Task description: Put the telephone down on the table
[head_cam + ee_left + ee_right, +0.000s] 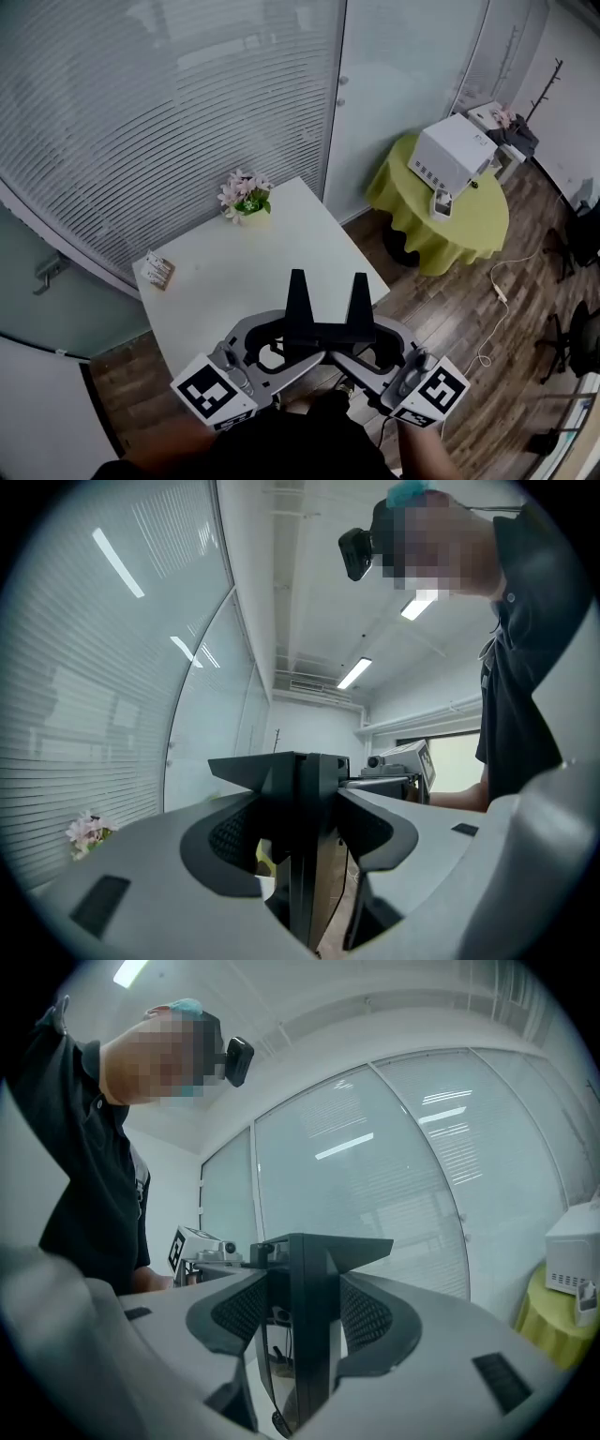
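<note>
The telephone is a black piece with two upright prongs, held in the air over the near corner of the white table. My left gripper grips it from the left and my right gripper from the right, and the two point at each other. In the left gripper view the grey jaws of the left gripper close on the telephone's black slab. The right gripper view shows the same for the right gripper, with its ribbed pads against the slab.
On the table stand a small pot of pink flowers and a little card box. To the right a round table with a yellow-green cloth carries a white appliance. A cable lies on the wooden floor.
</note>
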Available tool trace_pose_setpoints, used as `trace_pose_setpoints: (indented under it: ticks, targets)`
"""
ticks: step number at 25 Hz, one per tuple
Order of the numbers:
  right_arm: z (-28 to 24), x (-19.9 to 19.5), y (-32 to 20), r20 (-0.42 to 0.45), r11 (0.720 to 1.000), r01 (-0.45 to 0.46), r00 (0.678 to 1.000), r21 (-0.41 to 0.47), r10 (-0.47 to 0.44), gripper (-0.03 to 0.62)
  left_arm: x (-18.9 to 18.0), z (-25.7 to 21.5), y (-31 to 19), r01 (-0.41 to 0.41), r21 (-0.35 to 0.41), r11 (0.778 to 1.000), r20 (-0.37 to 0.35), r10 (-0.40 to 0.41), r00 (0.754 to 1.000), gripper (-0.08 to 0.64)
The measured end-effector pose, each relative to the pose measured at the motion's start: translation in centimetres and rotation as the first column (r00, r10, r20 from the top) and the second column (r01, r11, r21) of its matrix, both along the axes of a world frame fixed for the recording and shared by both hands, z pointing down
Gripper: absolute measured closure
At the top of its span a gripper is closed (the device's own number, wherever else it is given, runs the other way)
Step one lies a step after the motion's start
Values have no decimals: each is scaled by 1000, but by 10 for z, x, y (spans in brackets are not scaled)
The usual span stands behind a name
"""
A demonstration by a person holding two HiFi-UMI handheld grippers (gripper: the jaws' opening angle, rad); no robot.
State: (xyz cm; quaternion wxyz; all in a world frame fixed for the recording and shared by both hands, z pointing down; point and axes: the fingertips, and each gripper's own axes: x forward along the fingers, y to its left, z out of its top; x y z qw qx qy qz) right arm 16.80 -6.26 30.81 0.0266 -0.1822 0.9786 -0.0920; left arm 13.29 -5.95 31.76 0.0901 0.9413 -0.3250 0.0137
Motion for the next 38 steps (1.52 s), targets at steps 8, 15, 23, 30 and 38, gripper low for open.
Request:
trace_pose_setpoints:
  ticks: [8, 15, 23, 30, 38]
  targets:
    - [-5, 36, -52, 14, 975, 222, 975, -1, -222, 347, 38, -3, -42, 204, -3, 979, 27, -204, 979, 313]
    - [5, 43, -72, 29, 914, 405, 914, -31, -405, 347, 48, 6, -56, 402, -35, 915, 21, -401, 916, 313]
    - [26, 17, -75, 60, 840, 534, 845, -96, -531, 346, 25, 26, -53, 527, -84, 846, 51, -525, 850, 313]
    - [50, -22, -93, 55, 819, 555, 831, -149, -553, 346, -14, 49, -70, 554, -121, 824, 49, -552, 832, 313]
    - [82, -76, -122, -12, 820, 528, 840, -220, -543, 345, -67, 82, -100, 528, -210, 823, -10, -542, 840, 313]
